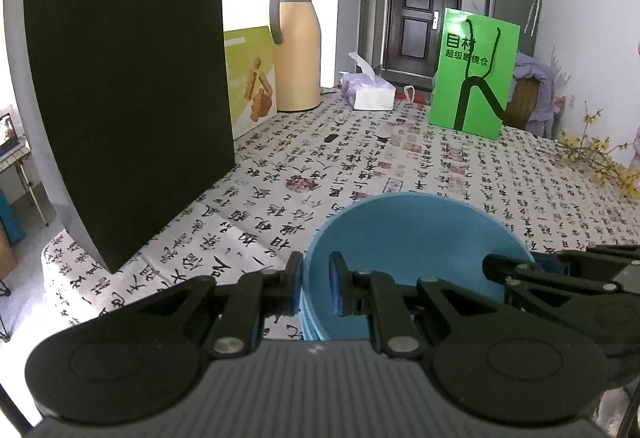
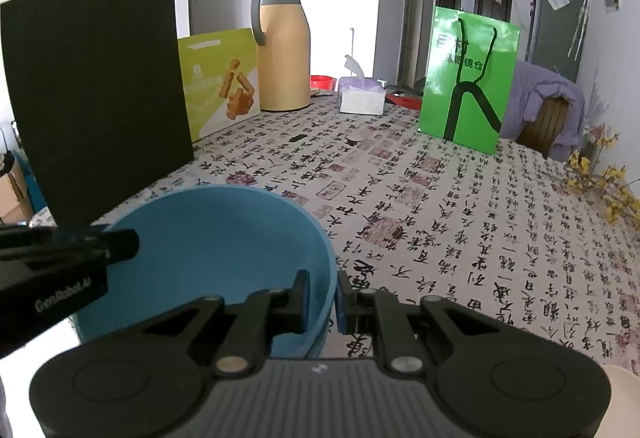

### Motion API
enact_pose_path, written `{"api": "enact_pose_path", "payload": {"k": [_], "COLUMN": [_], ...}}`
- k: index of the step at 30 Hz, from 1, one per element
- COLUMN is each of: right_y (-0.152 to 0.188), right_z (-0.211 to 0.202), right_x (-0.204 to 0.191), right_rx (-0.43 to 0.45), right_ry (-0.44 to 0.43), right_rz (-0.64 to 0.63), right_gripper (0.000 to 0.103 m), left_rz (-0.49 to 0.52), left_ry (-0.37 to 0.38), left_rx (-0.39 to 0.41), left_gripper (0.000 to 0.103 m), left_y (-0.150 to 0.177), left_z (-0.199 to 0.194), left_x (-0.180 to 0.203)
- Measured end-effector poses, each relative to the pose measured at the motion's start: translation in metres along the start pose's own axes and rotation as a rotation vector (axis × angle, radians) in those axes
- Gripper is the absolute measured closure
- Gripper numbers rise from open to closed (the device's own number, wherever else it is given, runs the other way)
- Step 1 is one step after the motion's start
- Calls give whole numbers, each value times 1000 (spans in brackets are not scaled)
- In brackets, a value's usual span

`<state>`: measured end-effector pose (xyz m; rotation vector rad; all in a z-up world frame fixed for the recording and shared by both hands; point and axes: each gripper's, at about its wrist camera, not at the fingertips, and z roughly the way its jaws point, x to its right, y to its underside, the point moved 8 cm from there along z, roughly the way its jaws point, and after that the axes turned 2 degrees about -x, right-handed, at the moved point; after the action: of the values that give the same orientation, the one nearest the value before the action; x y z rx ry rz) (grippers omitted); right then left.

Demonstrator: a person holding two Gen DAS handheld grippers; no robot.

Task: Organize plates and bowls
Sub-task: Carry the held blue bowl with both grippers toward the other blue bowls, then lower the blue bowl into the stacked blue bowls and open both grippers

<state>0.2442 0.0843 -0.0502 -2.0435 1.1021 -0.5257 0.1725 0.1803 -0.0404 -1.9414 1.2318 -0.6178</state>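
Note:
A stack of blue bowls [image 1: 412, 238] sits at the near edge of the table; layered rims show at its left side. My left gripper [image 1: 315, 284] is shut on the stack's left rim, one pad outside and one inside. My right gripper [image 2: 323, 298] is shut on the right rim of the blue bowls [image 2: 216, 234] in the same way. Each gripper shows in the other's view, the right gripper [image 1: 516, 270] at the far rim and the left gripper [image 2: 120, 242] across the bowl. Whether the bowls rest on the cloth or hang just above it is unclear.
On the calligraphy-print tablecloth [image 2: 440, 206] stand a tall black paper bag [image 1: 124, 110], a yellow-green box [image 2: 220, 82], a beige thermos jug [image 2: 282, 46], a tissue pack [image 2: 362, 94] and a green paper bag [image 2: 466, 78]. Yellow flowers [image 2: 600, 178] lie at the right edge. A pale round object [image 2: 622, 398] shows at bottom right.

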Motion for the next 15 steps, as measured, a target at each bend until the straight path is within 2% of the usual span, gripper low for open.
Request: {"api": "enact_pose_path", "payload": {"k": [8, 13, 15], "right_y": [2, 4, 4], "right_z": [2, 2, 1], "right_x": [-4, -3, 0], "right_rx": [19, 17, 17], "right_ry": [37, 12, -12], "right_rz": [-44, -34, -12], "right_gripper": [90, 87, 80], "left_rz": [16, 19, 5], "left_ry": [-10, -13, -6], "left_rx": [19, 33, 36], "left_gripper": [88, 87, 86], "left_y": [1, 2, 2], "left_z": [0, -1, -2], "left_x": [1, 1, -1]}}
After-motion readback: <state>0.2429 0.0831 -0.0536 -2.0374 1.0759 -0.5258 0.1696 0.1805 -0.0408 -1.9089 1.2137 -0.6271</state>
